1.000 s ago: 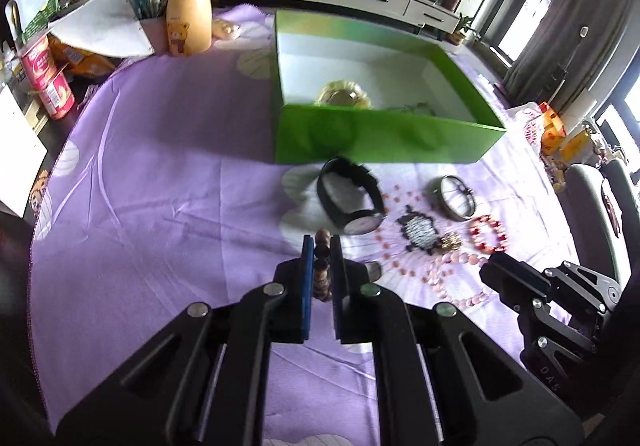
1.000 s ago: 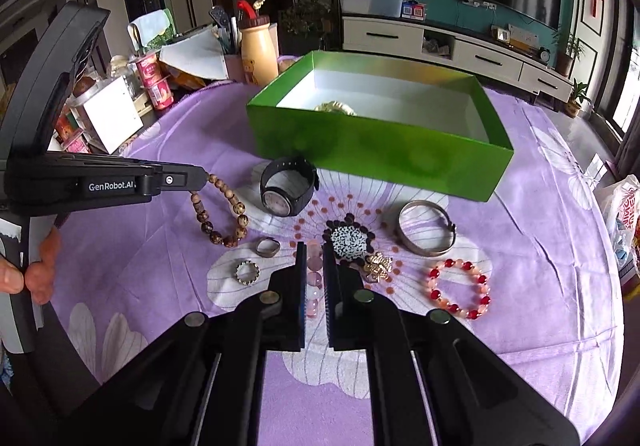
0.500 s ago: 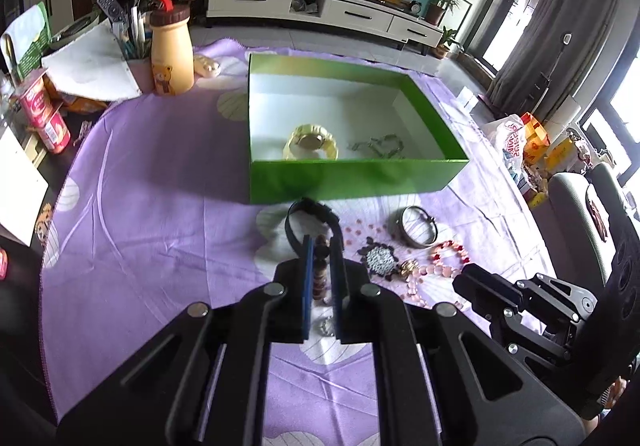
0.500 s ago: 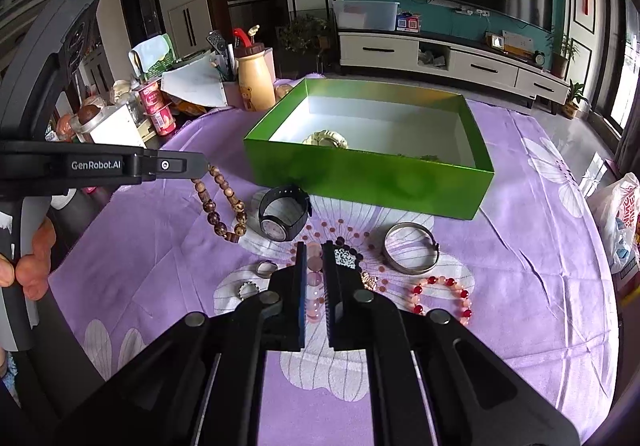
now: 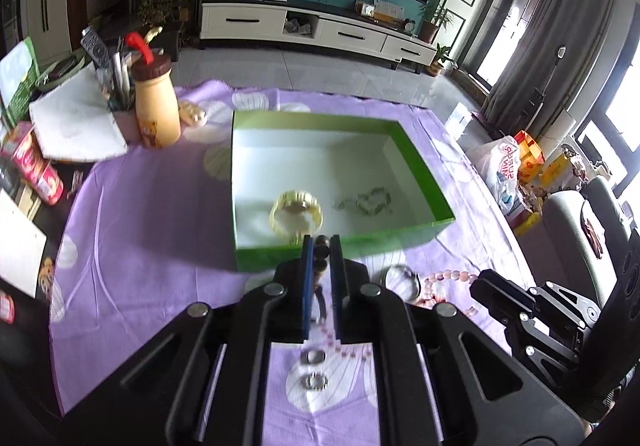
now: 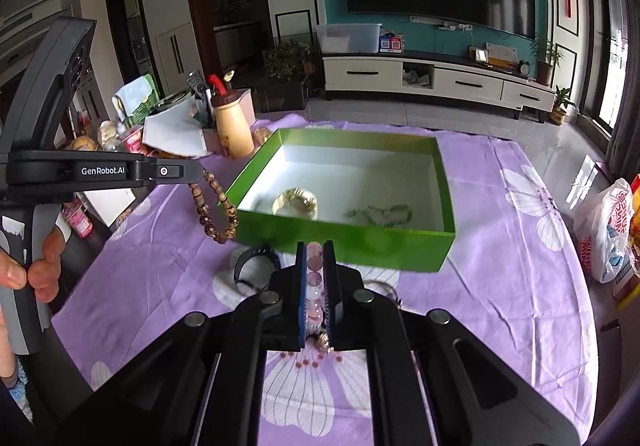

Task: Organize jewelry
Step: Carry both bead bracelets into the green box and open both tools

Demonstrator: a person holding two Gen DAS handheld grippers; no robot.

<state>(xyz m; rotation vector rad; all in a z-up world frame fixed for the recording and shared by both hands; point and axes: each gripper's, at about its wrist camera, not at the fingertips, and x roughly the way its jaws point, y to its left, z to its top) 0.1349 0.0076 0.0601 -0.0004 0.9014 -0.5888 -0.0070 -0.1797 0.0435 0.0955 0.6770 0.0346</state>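
My left gripper (image 5: 321,244) is shut on a brown wooden bead bracelet (image 6: 214,205), which hangs from it in the air just left of the green box (image 6: 360,242). My right gripper (image 6: 315,248) is shut on a pink bead bracelet (image 6: 314,278), raised above the table in front of the box; the pink beads also show in the left wrist view (image 5: 448,278). The box (image 5: 340,242) holds a gold watch (image 5: 296,211) and a chain (image 5: 366,202).
On the purple cloth lie a black watch (image 6: 256,266), a silver bangle (image 5: 402,276) and two rings (image 5: 315,357). A yellow bottle (image 5: 156,105), papers and cans crowd the table's far left. A plastic bag (image 6: 604,234) sits at the right.
Both grippers have lifted their bracelets off the table and moved toward the green box. The rest of the jewelry stays on the cloth.
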